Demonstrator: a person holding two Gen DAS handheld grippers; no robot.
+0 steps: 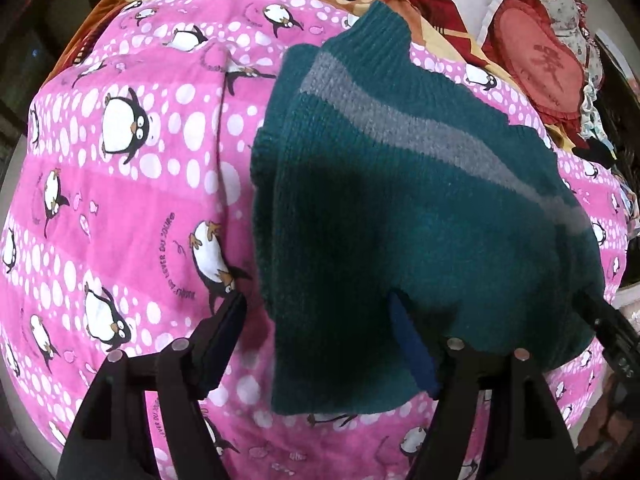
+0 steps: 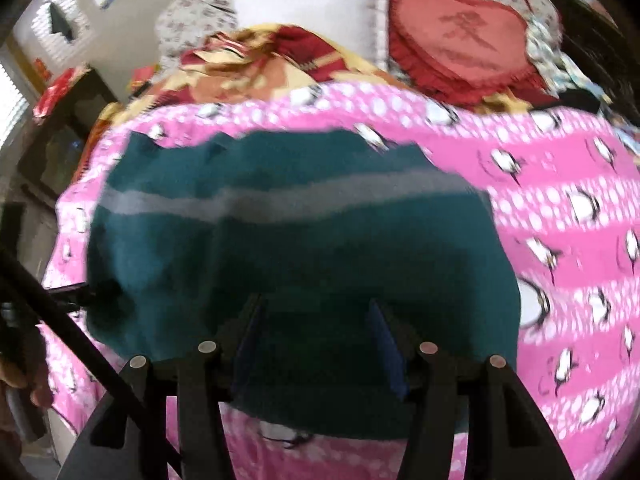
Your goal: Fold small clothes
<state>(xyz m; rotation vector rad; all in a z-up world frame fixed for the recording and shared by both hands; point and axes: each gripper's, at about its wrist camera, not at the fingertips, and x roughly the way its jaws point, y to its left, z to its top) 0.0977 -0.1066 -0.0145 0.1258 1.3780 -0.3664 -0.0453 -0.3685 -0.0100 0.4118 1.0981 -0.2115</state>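
Observation:
A teal knitted sweater (image 1: pixel 400 208) with a grey stripe (image 1: pixel 400 124) lies on a pink penguin-print blanket (image 1: pixel 120 208). My left gripper (image 1: pixel 316 304) is open and points down over the sweater's near left edge. One finger is above the blanket and the blue pad (image 1: pixel 408 344) of the other is over the knit. In the blurred right wrist view my right gripper (image 2: pixel 317 304) hangs open over the near part of the sweater (image 2: pixel 280 248), with knit showing between its fingers. The right gripper's tip (image 1: pixel 612 328) shows at the sweater's right corner, and the left gripper (image 2: pixel 68 292) at its left corner.
Behind the blanket lie a yellow-and-red quilt (image 2: pixel 256 64), a white pillow (image 2: pixel 320 8) and a red heart-shaped cushion (image 2: pixel 464 40). A dark cabinet (image 2: pixel 68 152) stands beyond the bed's left side. A hand (image 2: pixel 24 380) shows at the lower left.

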